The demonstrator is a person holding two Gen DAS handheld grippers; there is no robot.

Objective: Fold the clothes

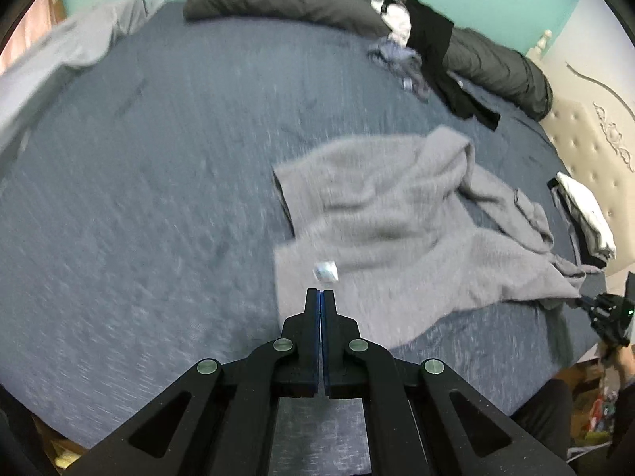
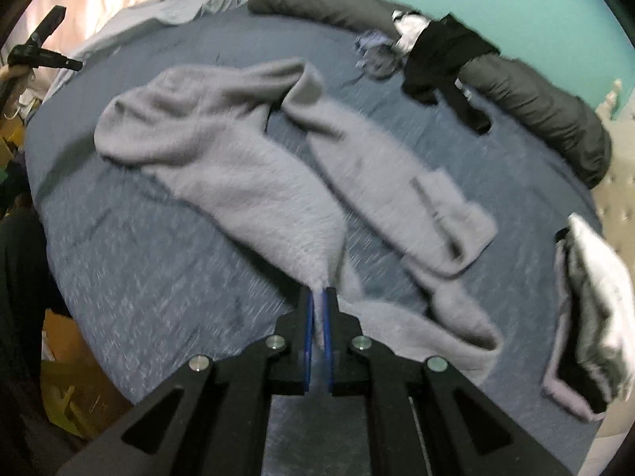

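A: Where is the grey sweater (image 2: 222,166) lying now?

B: It is lying spread and wrinkled on the blue bed (image 2: 131,269), near the front edge. The right tool (image 2: 319,297) is pinching one edge of it between the blue pads and is holding that part above the bed.

A: And the left tool (image 1: 320,293)?

B: Its jaws are pressed together and nothing is between them. It is hanging over the sweater's edge near a small white label (image 1: 325,270).

A: How should this step be done well?

B: I think the left tool must open and take a matching edge, so both are pulling the cloth flat. One corner alone is only dragging it, and the sleeve (image 2: 448,214) may be twisting under.
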